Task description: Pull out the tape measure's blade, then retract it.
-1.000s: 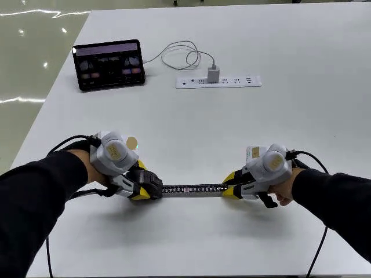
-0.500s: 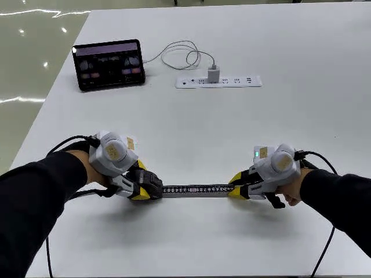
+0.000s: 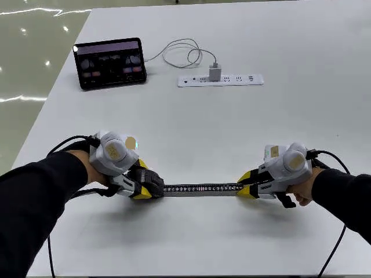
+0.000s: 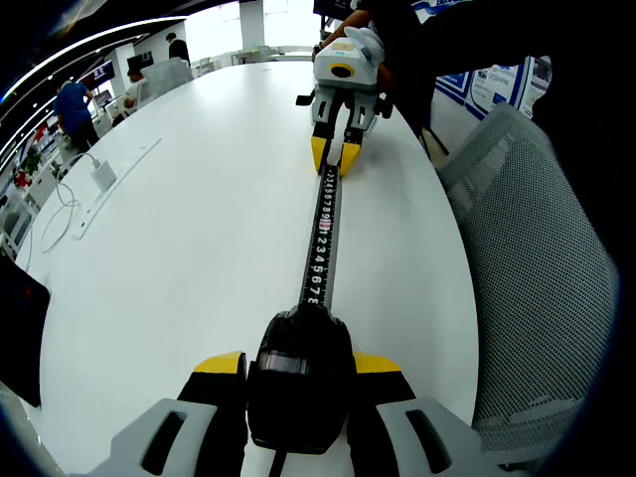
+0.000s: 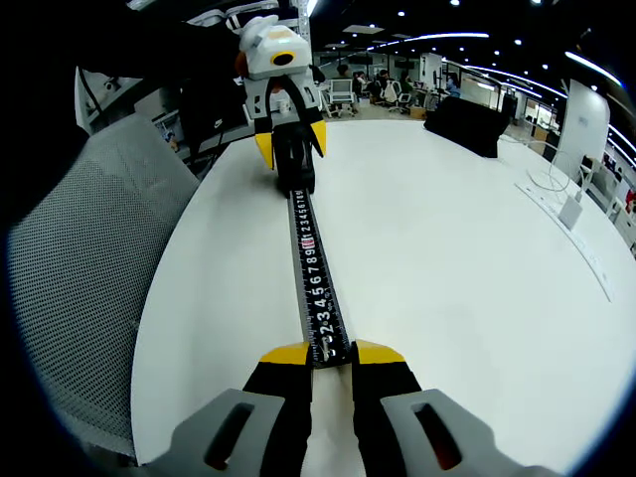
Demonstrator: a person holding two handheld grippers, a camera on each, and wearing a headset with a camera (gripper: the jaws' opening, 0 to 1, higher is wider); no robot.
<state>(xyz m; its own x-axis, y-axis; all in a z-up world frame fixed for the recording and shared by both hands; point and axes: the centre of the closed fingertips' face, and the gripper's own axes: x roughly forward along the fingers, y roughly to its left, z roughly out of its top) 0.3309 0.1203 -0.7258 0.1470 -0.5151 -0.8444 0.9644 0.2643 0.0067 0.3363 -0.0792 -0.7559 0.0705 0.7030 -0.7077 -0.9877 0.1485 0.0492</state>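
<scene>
Your left gripper (image 3: 145,185) has its jaws clenched on the black plastic tape measure case (image 4: 300,383), anchoring it against the white table (image 3: 232,133). Your right gripper (image 5: 333,355) pinches the tip of the dark numbered metal blade (image 5: 308,263) between its jaws, so it lies taut between both grippers.

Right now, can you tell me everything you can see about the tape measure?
The tape measure has a chunky black case that looks like rubbery plastic, clamped between the left gripper's yellow-tipped jaws. Its dark blade, printed with pale numbers and one red mark, is pulled out straight and runs low along the white table. The right gripper pinches the blade's far end.
</scene>
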